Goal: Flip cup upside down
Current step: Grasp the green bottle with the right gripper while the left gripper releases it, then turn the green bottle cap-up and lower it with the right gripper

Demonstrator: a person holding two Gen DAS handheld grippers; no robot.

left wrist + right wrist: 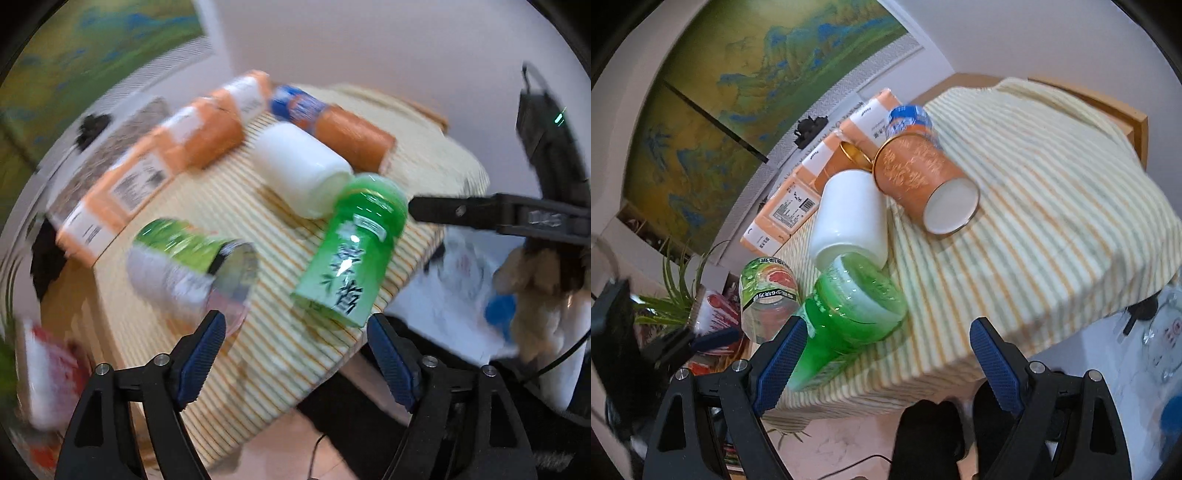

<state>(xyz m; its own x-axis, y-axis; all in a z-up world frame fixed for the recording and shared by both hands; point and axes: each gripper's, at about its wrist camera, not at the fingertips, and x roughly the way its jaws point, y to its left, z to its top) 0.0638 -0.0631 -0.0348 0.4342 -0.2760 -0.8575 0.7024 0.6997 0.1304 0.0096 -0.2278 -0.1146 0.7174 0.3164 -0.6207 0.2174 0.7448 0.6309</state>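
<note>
Both pairs of tongs are apart and hold nothing: the left tongs (295,354) hang off the near edge of the table, and the right tongs (886,358) sit at its corner. Just ahead of both stands a green bottle (351,251) on the striped cloth (1052,221).

Right behind the bottle, touching or nearly so, is the white cup (299,166), which I take to be the task's cup. Its long axis runs slantwise, with one end toward the bottle, though the tilted, blurred views do not settle whether it is lying or upright. In the left view, one right finger reaches in beside the bottle's cap, so the right hand looks nearer.

An orange gold-rimmed cup (916,177) lies beyond, with its mouth showing.
</note>
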